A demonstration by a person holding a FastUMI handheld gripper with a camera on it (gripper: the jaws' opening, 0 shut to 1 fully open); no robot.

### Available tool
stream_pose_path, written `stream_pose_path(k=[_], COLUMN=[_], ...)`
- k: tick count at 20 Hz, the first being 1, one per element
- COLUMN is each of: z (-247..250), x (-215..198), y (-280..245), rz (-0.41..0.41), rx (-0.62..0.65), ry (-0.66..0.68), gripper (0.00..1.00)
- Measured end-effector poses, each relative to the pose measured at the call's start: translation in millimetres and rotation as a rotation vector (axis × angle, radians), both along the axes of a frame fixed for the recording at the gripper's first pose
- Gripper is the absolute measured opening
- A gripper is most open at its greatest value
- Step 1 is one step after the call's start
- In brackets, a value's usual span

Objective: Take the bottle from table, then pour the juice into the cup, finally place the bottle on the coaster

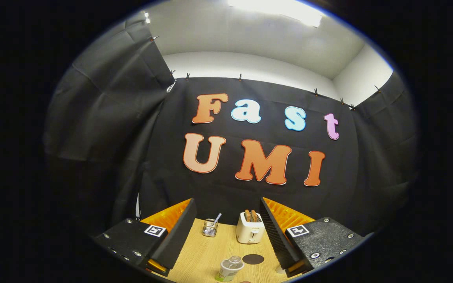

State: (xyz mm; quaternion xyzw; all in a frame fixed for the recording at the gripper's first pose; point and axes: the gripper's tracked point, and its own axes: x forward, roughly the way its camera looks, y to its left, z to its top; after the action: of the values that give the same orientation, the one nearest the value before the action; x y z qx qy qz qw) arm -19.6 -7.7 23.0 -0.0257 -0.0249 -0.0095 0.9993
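Observation:
My gripper (pixel 227 200) is open wide and held above the near end of a wooden table (pixel 203 255), with nothing between its fingers. Low between the fingers stands a small pale container (pixel 230 269) with a clear top and a greenish base; it looks like the bottle. Just right of it and slightly farther off, a dark round coaster (pixel 253 259) lies flat on the wood. A white rounded thing (pixel 280 270), mostly hidden by the right finger, pokes out beside the coaster; I cannot tell whether it is the cup.
A white toaster (pixel 250 230) with two slices of toast in it stands at the far side of the table, close to the right finger. Left of it sits a small wire basket (pixel 210 228) holding a utensil. Black cloth walls close the booth behind.

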Motion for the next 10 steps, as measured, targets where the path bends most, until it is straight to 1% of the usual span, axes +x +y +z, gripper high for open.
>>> stream_pose_path(k=[4, 5, 8, 10], z=[-1, -2, -7, -14], x=[-2, -3, -6, -7], y=[-4, -4, -13, -8], rz=[-0.017, -0.017, -0.060, -0.053], rx=[-0.025, -0.017, -0.006, 0.019], ry=[0.014, 0.017, 0.015, 0.020], gripper=[0.96, 0.96, 0.96, 0.96])
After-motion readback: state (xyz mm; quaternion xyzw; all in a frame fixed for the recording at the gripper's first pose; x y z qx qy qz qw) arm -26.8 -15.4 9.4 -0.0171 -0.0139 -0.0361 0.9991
